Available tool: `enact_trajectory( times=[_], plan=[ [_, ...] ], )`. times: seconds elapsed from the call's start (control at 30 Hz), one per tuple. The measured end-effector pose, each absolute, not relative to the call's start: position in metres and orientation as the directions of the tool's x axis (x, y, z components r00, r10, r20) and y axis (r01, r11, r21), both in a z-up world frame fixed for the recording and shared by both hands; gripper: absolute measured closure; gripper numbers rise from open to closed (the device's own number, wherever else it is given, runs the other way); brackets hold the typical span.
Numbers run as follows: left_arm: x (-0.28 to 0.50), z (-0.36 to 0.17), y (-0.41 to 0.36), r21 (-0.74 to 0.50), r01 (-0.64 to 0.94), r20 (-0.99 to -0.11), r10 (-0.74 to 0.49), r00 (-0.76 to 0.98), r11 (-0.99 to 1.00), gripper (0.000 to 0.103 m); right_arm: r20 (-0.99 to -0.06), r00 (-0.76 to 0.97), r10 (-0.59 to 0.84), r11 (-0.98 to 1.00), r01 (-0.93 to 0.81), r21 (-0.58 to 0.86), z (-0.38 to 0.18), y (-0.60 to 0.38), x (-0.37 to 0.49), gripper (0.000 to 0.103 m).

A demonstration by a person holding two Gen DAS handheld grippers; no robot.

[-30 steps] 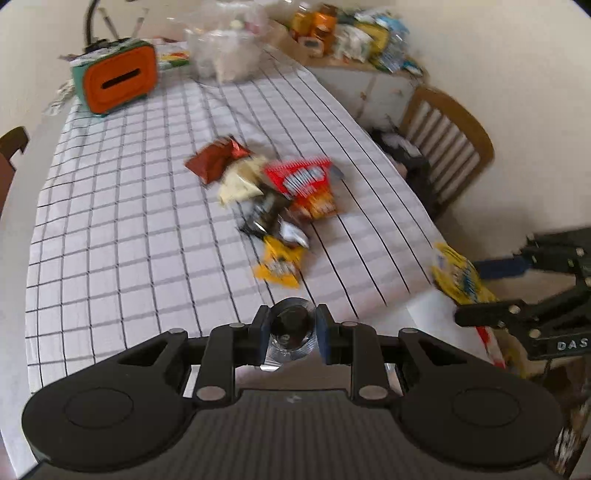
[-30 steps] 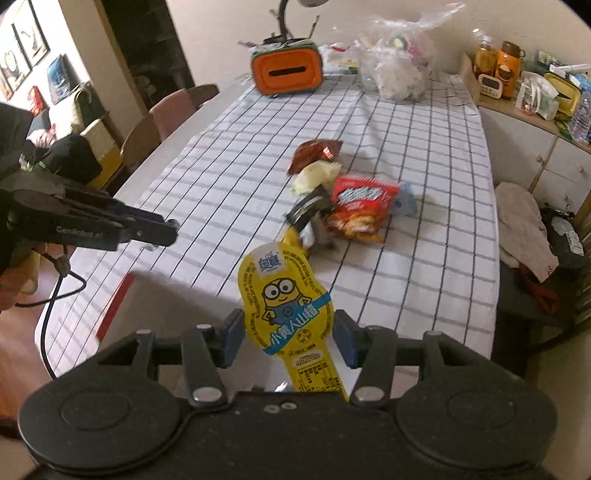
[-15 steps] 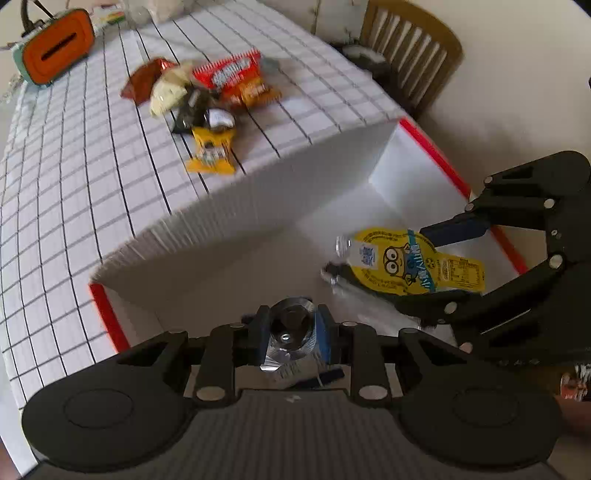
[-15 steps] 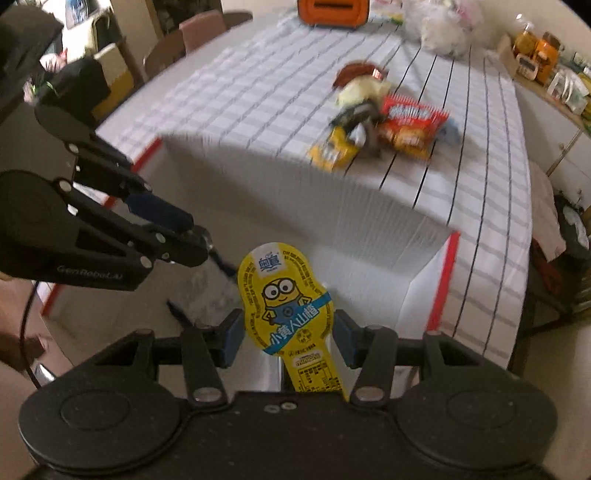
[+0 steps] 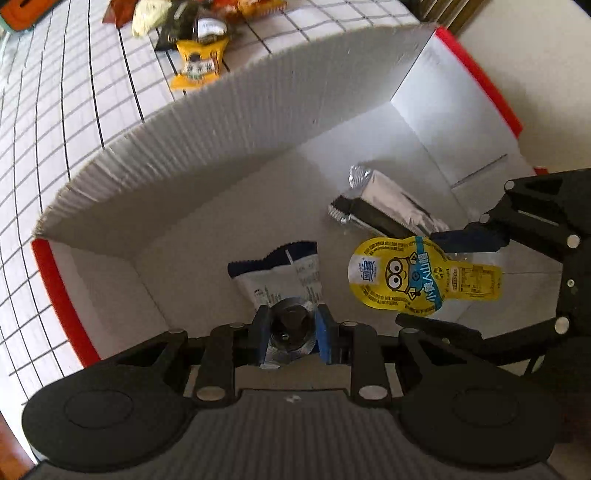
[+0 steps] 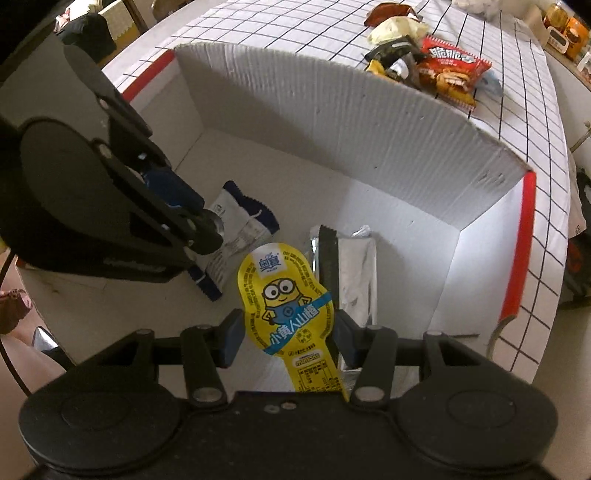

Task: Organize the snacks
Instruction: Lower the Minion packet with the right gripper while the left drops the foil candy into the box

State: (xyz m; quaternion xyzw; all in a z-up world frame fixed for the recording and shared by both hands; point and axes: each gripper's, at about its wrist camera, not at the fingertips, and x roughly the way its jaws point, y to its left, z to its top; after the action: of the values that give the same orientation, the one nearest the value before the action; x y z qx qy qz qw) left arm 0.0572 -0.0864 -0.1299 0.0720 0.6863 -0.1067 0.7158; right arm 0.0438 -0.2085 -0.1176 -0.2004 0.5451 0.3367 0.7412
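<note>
A white cardboard box (image 5: 258, 122) with red-edged flaps (image 6: 517, 258) stands below the table edge. My left gripper (image 5: 291, 328) is shut on a small silver-topped snack cup (image 5: 291, 326), low inside the box, above a white and blue packet (image 5: 280, 277). My right gripper (image 6: 288, 332) is shut on a yellow Minion snack pouch (image 6: 286, 295) and holds it inside the box, also shown in the left wrist view (image 5: 406, 277). A silver foil packet (image 6: 354, 273) lies on the box floor beneath it.
On the checked tablecloth (image 6: 295, 29) beyond the box lies a pile of snacks: a red packet (image 6: 454, 62), a yellow packet (image 5: 197, 64), a pale one (image 6: 395, 27) and a dark one. A cabinet with jars (image 6: 561, 26) stands at the far right.
Both grippers have moved from above the table edge down into the box, each carrying its snack. The packets on the box floor have come into close view.
</note>
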Motion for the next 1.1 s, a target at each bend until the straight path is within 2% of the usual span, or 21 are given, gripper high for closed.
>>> enact_trajectory(
  times=[0.43, 0.63, 0.9, 1.03, 1.1],
  plan=[
    [0.059, -0.133, -0.088, -0.067, 0.266, -0.997, -0.073, 0.013, 0.962, 0.076, -0.934, 0.165, 0.315, 0.734, -0.667, 0.130, -0.113, -0.217, 0.052, 0.051],
    [0.054, -0.118, -0.081, -0.117, 0.245, -0.991, -0.130, 0.038, 0.962, 0.068, -0.912, 0.195, 0.360, 0.740, -0.655, 0.152, -0.093, -0.227, 0.053, 0.050],
    [0.044, -0.085, -0.079, -0.117, 0.262, -0.978, -0.156, 0.135, 0.958, 0.065, -0.878, 0.252, 0.406, 0.755, -0.634, 0.168, -0.063, -0.237, 0.050, 0.047],
    [0.039, -0.064, -0.077, -0.075, 0.281, -0.961, -0.145, 0.236, 0.957, 0.054, -0.854, 0.290, 0.432, 0.763, -0.623, 0.174, -0.046, -0.242, 0.050, 0.045],
    [0.037, -0.053, -0.075, -0.059, 0.279, -0.951, -0.139, 0.277, 0.959, 0.053, -0.842, 0.313, 0.440, 0.769, -0.615, 0.174, -0.038, -0.244, 0.050, 0.044]
  ],
)
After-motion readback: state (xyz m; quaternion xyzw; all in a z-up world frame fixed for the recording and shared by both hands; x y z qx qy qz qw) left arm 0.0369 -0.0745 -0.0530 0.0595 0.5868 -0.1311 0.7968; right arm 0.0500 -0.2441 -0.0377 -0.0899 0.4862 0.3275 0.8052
